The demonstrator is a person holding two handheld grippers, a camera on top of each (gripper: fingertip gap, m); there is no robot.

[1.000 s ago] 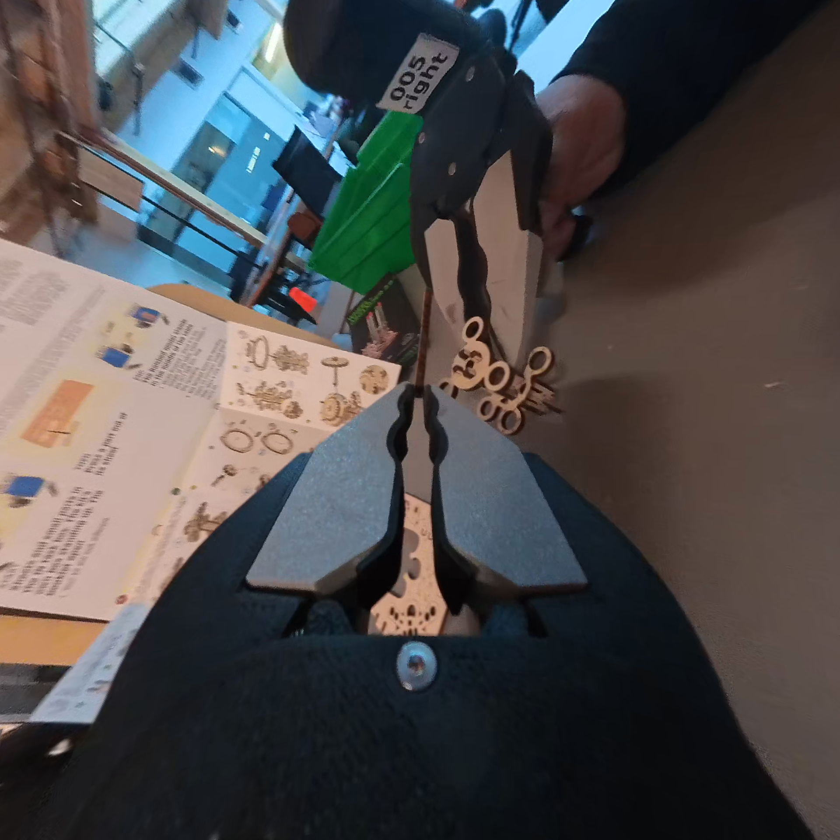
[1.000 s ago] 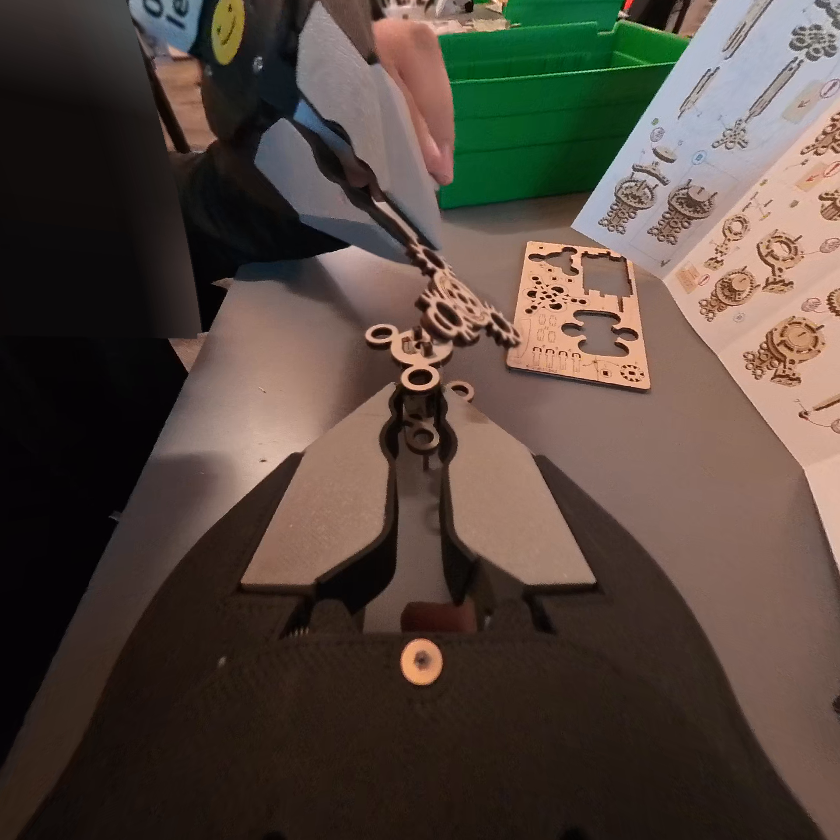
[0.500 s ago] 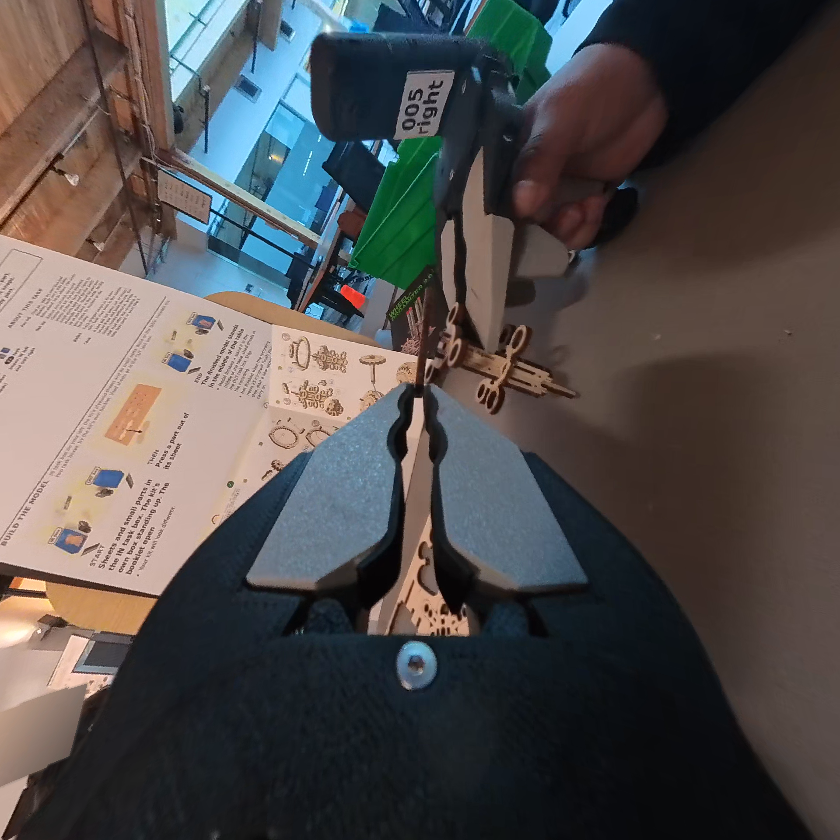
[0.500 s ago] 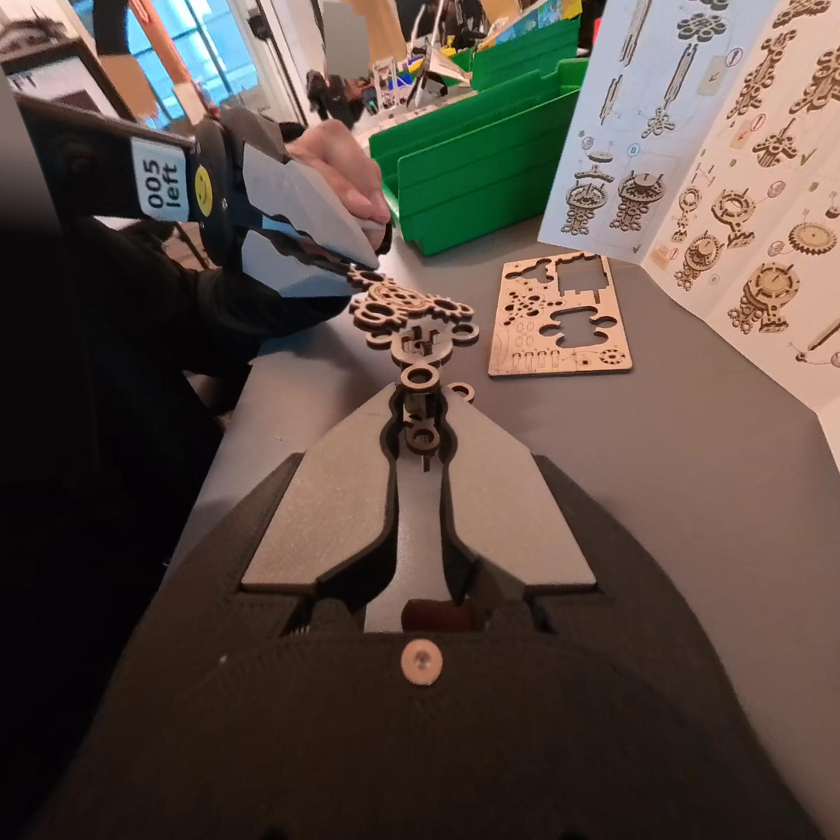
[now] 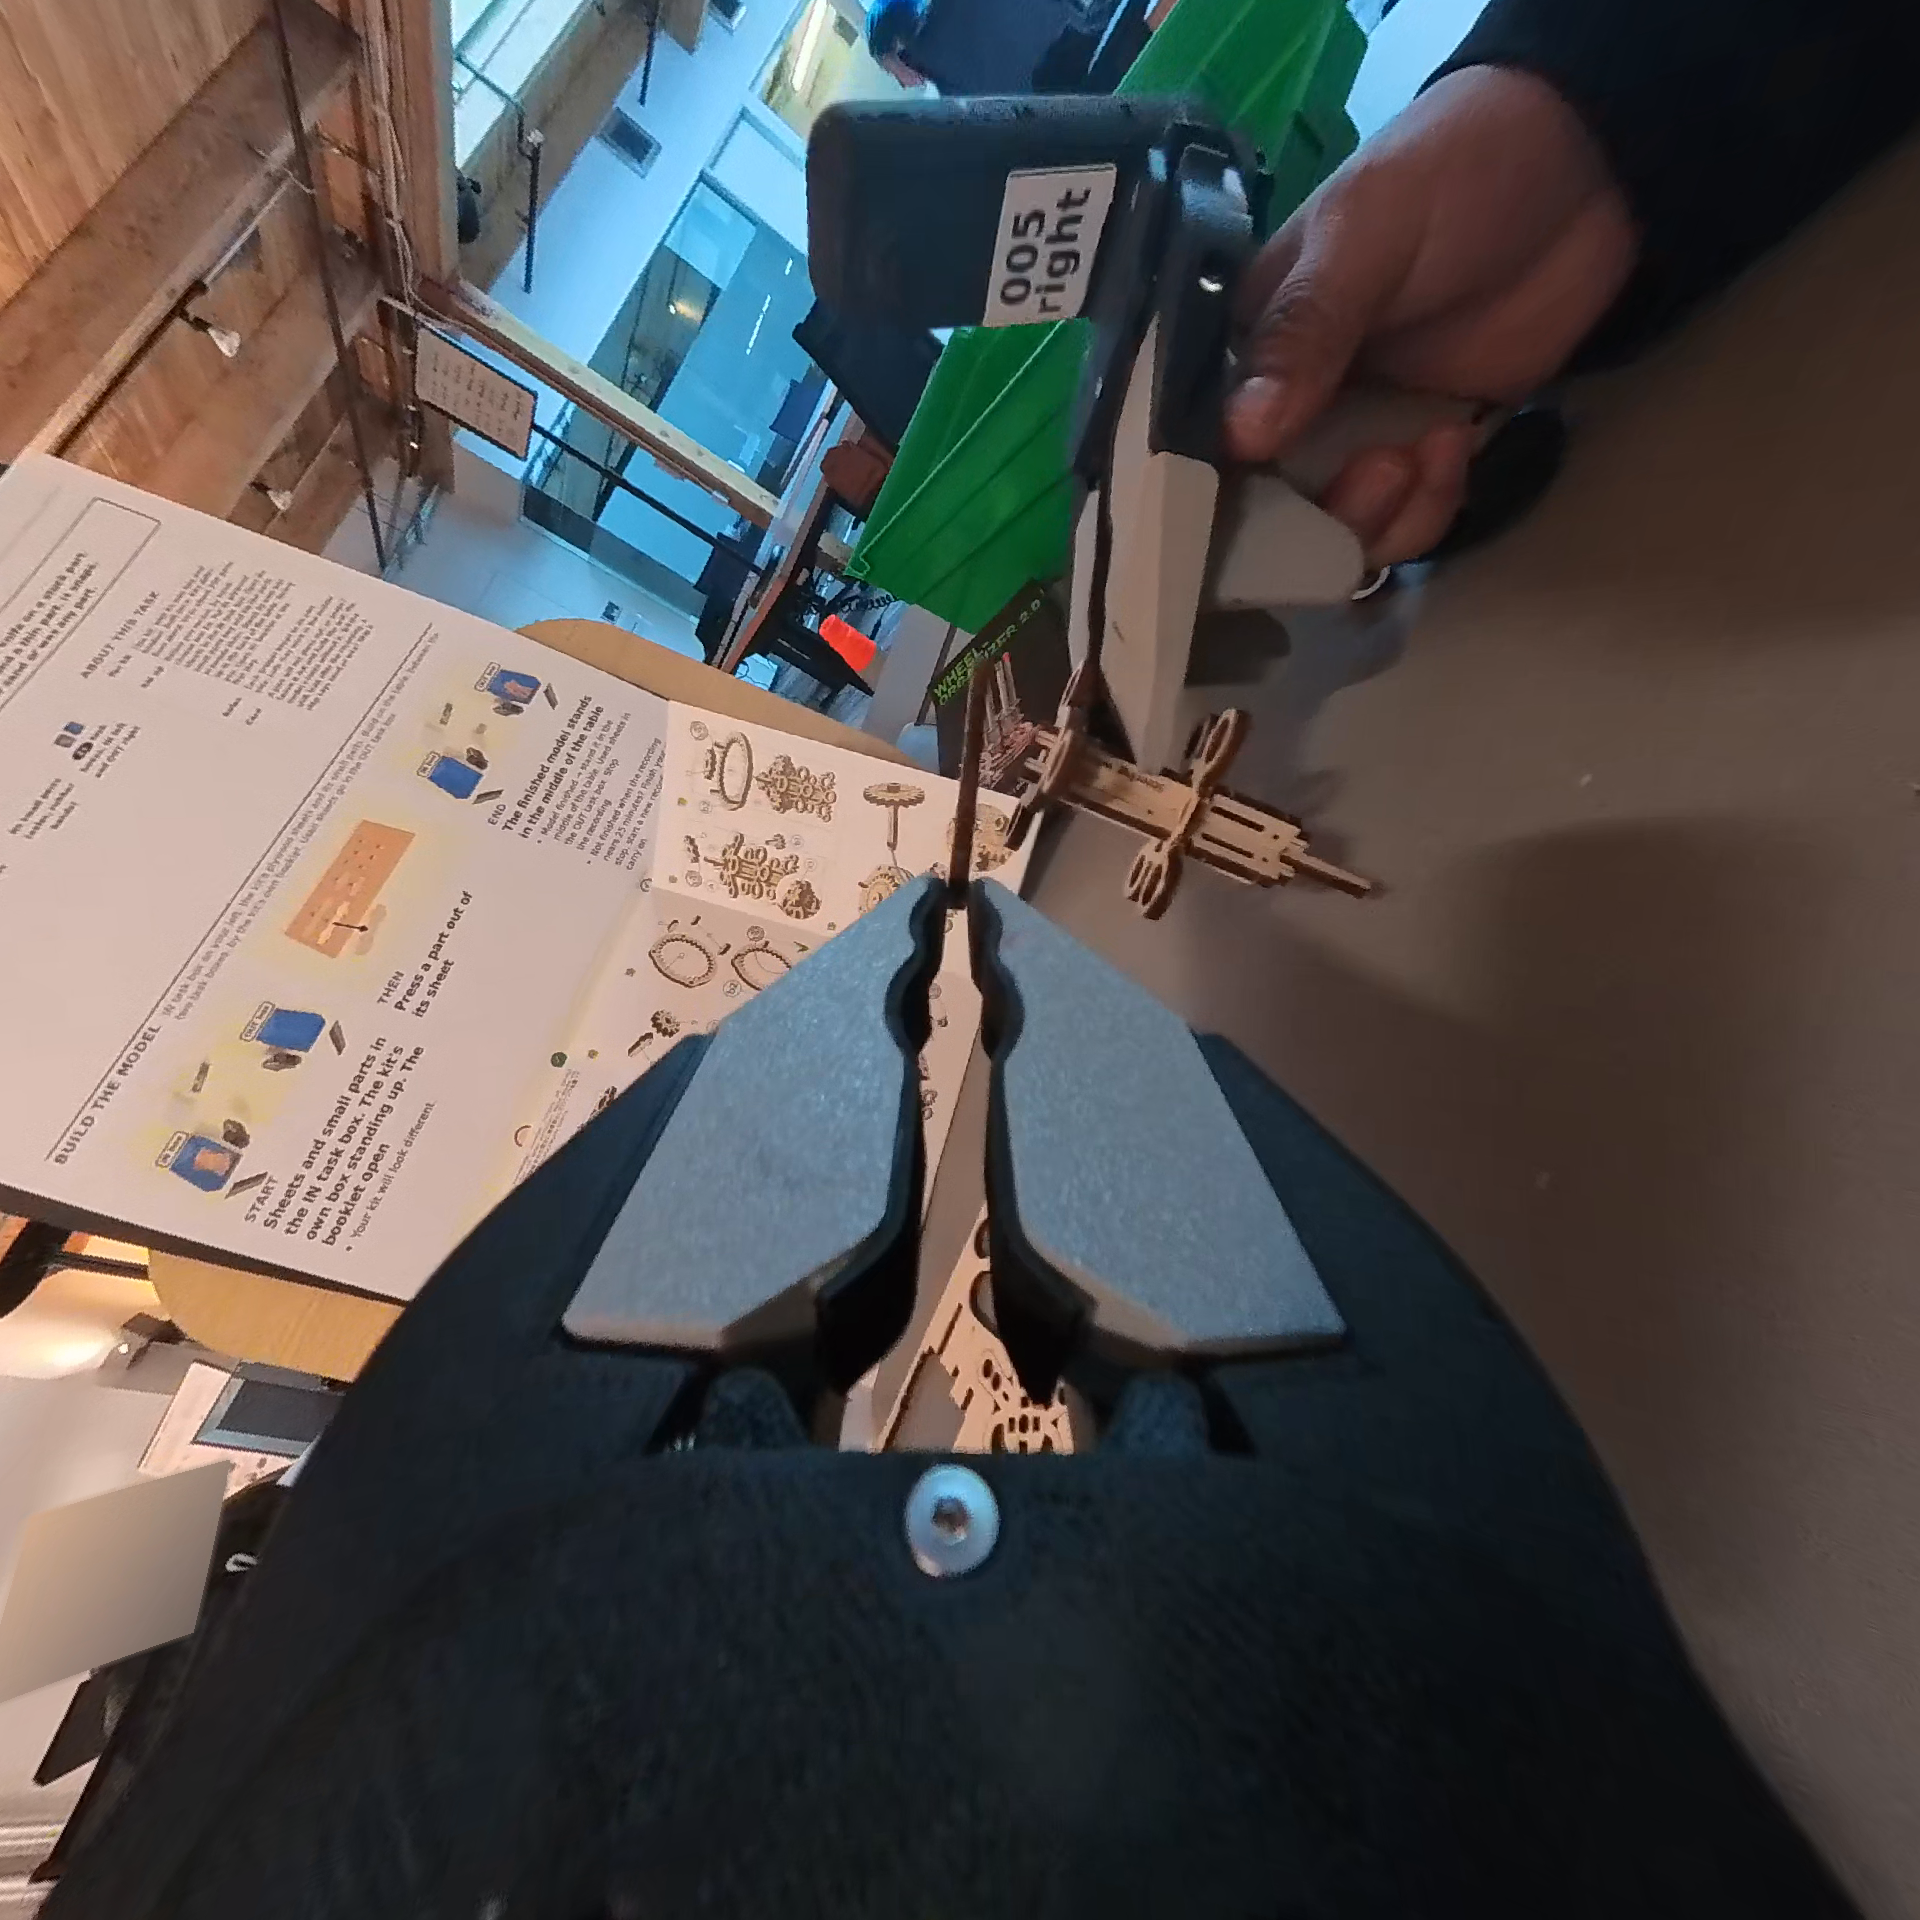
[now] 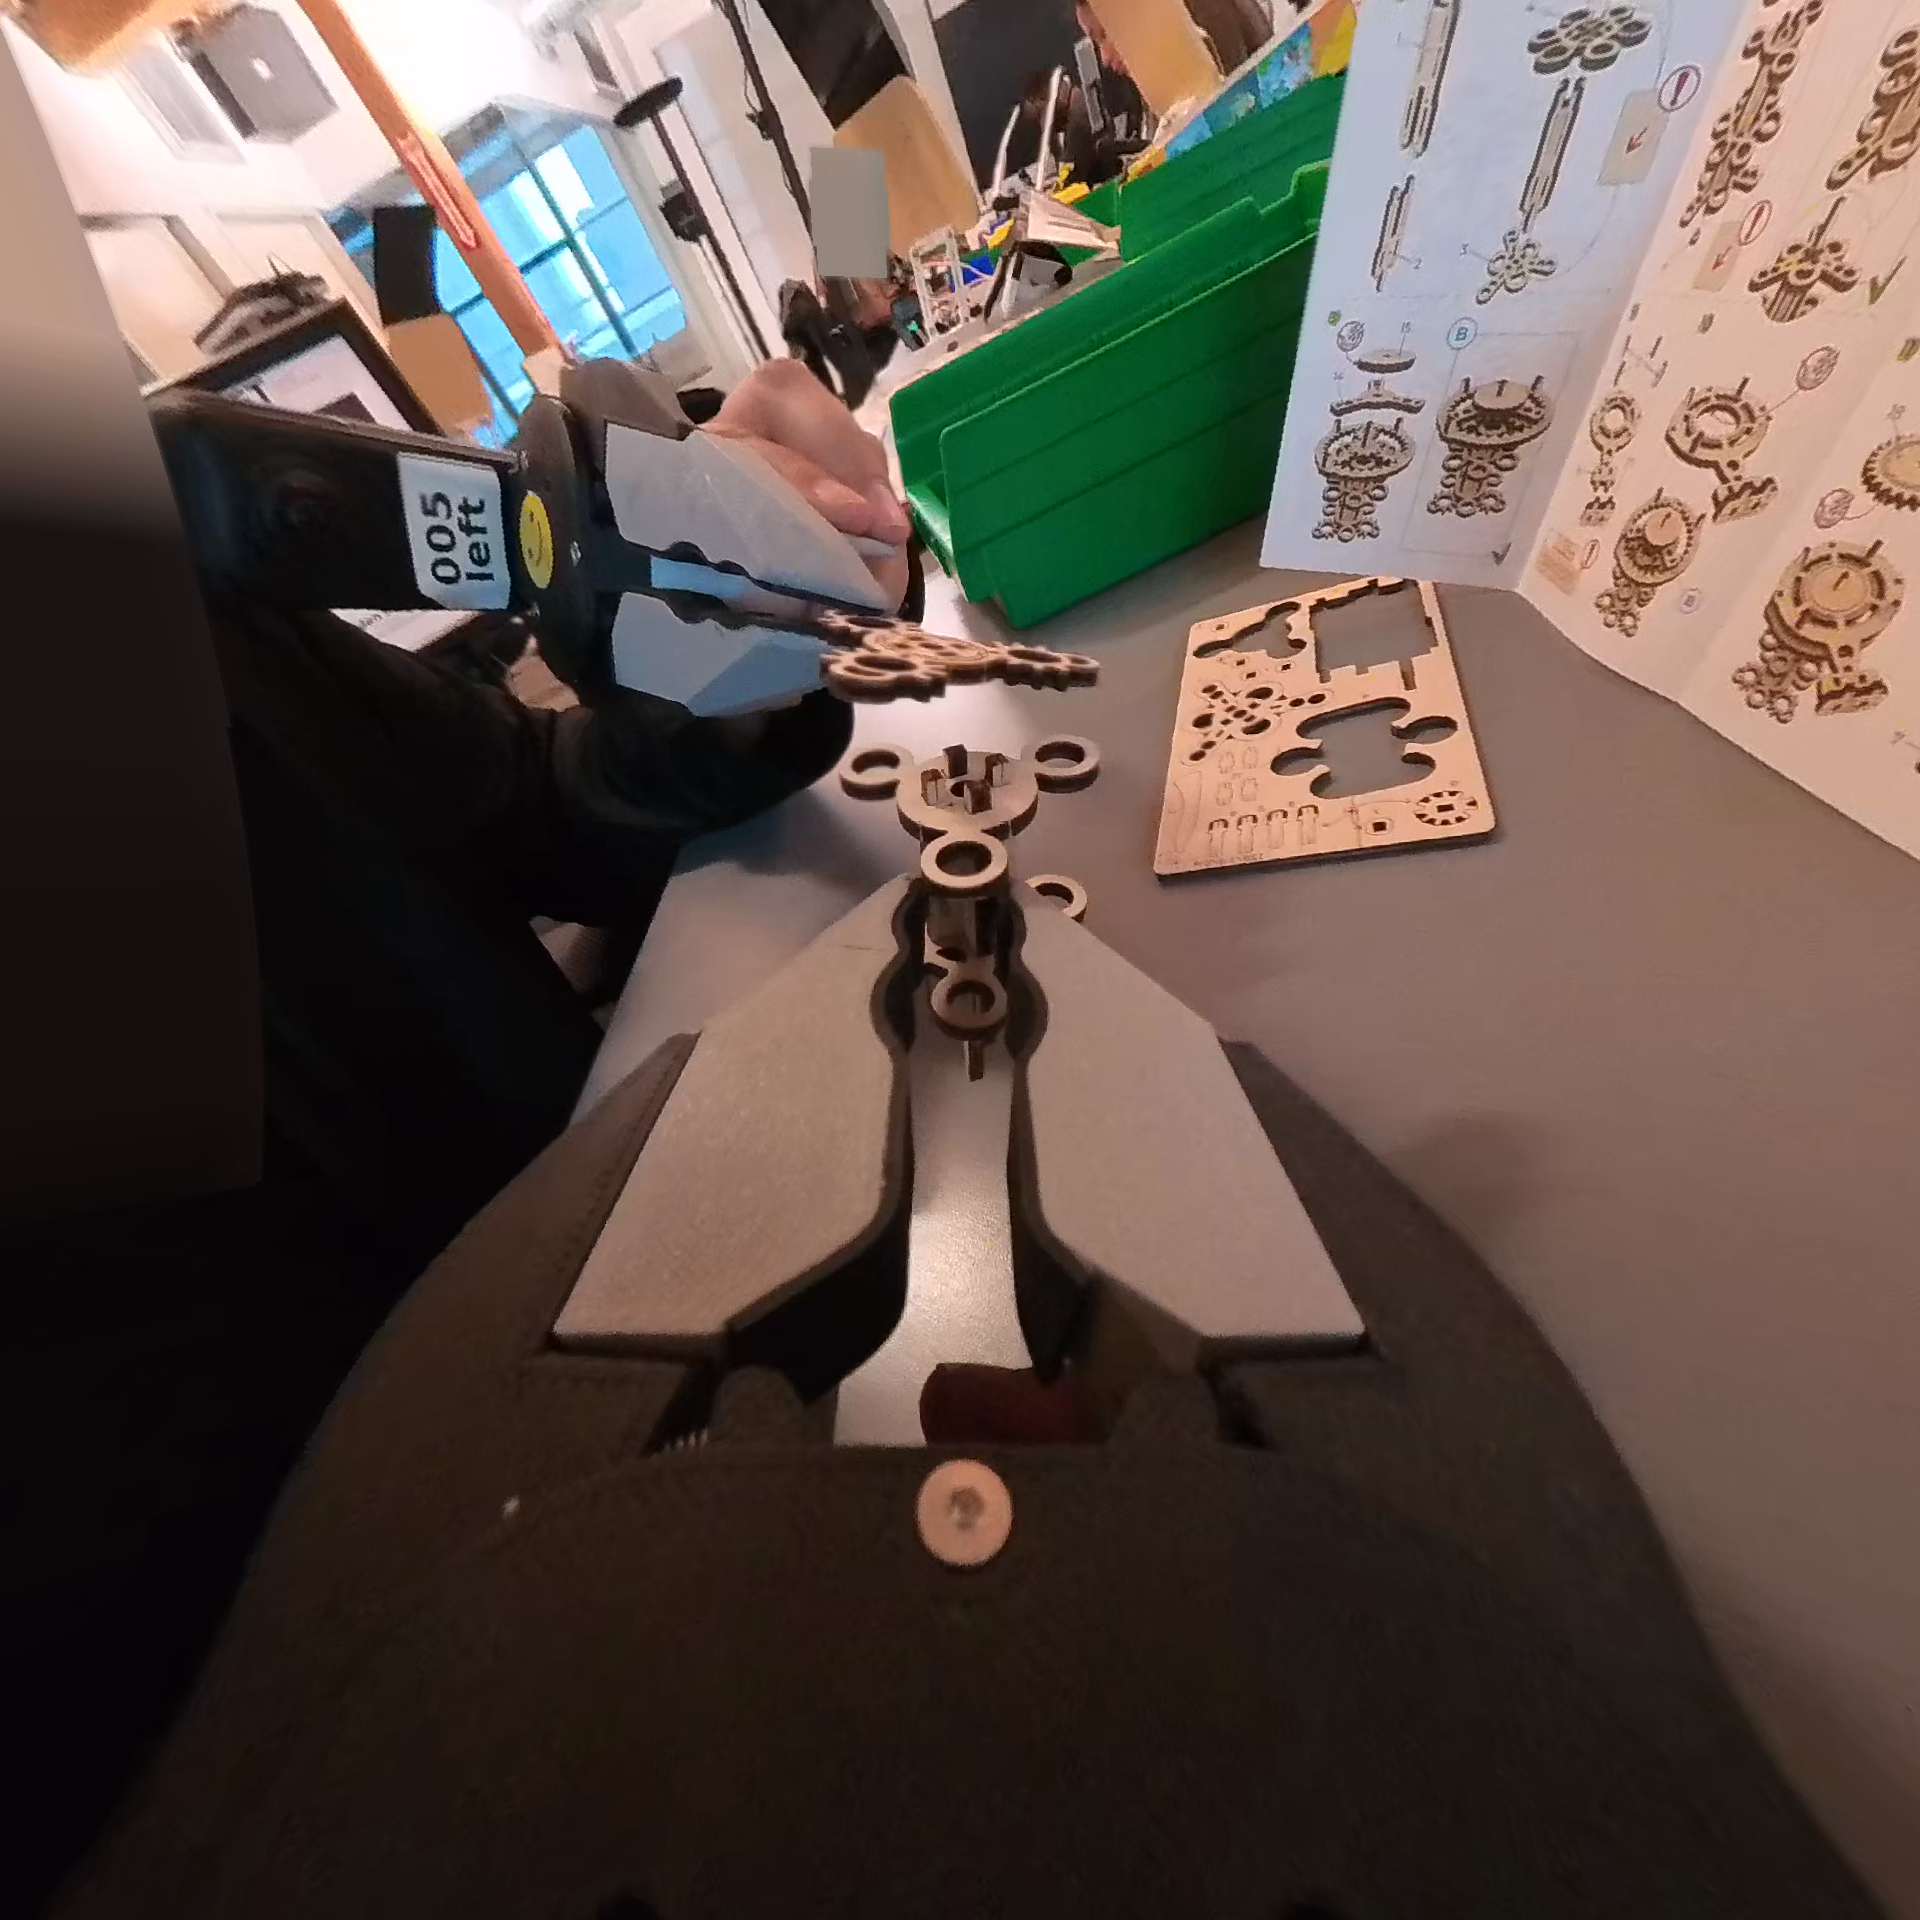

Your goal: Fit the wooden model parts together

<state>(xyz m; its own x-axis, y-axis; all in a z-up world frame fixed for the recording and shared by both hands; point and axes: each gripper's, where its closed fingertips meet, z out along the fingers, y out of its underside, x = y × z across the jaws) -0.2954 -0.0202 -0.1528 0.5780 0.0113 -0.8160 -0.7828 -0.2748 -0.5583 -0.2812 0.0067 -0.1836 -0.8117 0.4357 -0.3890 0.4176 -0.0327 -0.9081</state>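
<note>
step: aligning parts | left gripper clamping flat gear plate | right gripper pinching upright ringed post assembly | next: lowering plate onto post tabs, needing slot alignment

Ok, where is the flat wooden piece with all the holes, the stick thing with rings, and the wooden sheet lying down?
flat gear plate (image 6: 961,660), right wrist view, middle of its ringed face.
ringed wooden shaft (image 6: 966,805), right wrist view, top disc.
cut-out wooden sheet (image 6: 1325,727), right wrist view, bare wood between holes.
</note>
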